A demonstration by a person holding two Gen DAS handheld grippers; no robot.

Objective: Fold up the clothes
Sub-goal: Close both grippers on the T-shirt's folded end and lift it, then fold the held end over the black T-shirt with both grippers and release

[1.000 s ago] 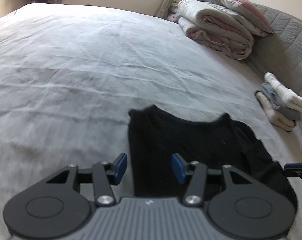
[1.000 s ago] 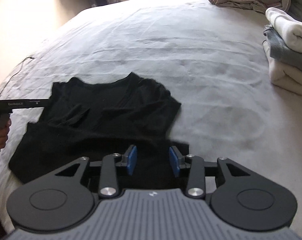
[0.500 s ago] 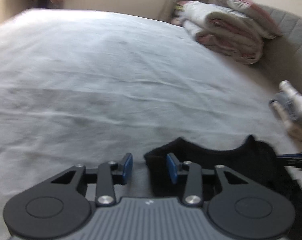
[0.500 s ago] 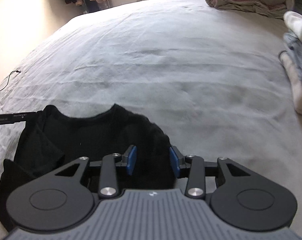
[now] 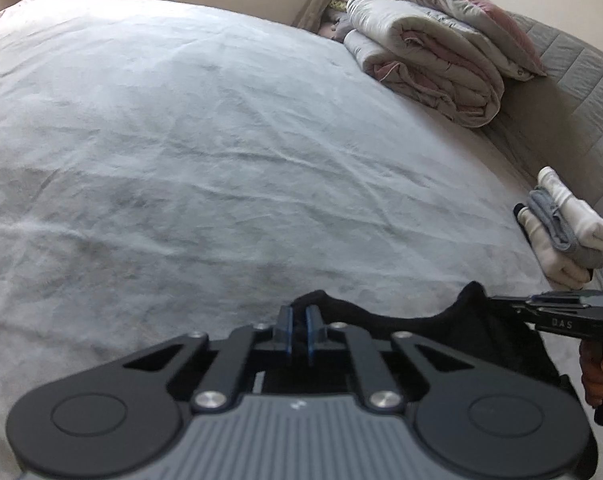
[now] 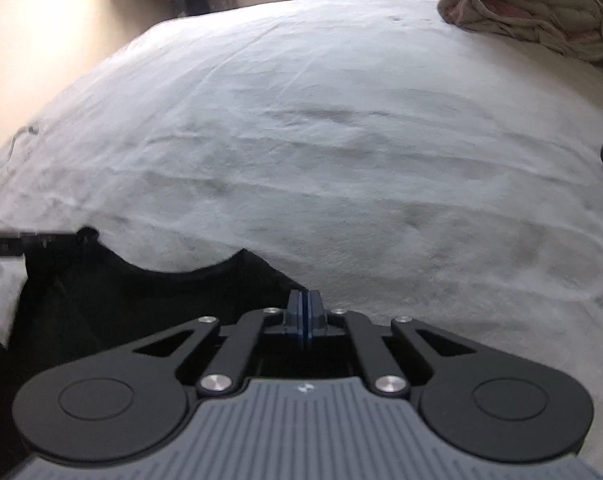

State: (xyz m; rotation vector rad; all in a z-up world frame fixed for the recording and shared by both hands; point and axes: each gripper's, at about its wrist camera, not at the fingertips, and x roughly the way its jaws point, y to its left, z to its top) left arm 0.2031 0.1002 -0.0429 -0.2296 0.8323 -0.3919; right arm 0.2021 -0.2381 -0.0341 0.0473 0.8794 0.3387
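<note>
Both claws have closed since a second ago: they hung open over the flat black top then, and now each pinches a shoulder point beside the neckline. The left claw point(image 5: 298, 330) has its blue pads drawn nearly together with a fold of dark cloth between them; the right claw point(image 6: 304, 320) shows its pads pressed fully together on the garment's other shoulder. The black top point(image 6: 141, 304) sits at the near edge of the bed point(image 5: 221, 140), its scooped neckline stretched between the two grips — the rest of the body falls below both cameras, so how much is lifted or already doubled over cannot be told. I judge this to be a two-point hold ready for carrying the upper edge over in a fold, or for shaking the piece flat.

The top looks like a soft, matte knit, limp enough to sag between the grips. The bed's pale grey sheet is lightly creased and offers a broad, yielding base. Toward the far right corner lies a bulky rolled quilt point(image 5: 429, 68), pink and cream, and along the right edge a small stack of folded clothes point(image 5: 561, 232), white and grey.
</note>
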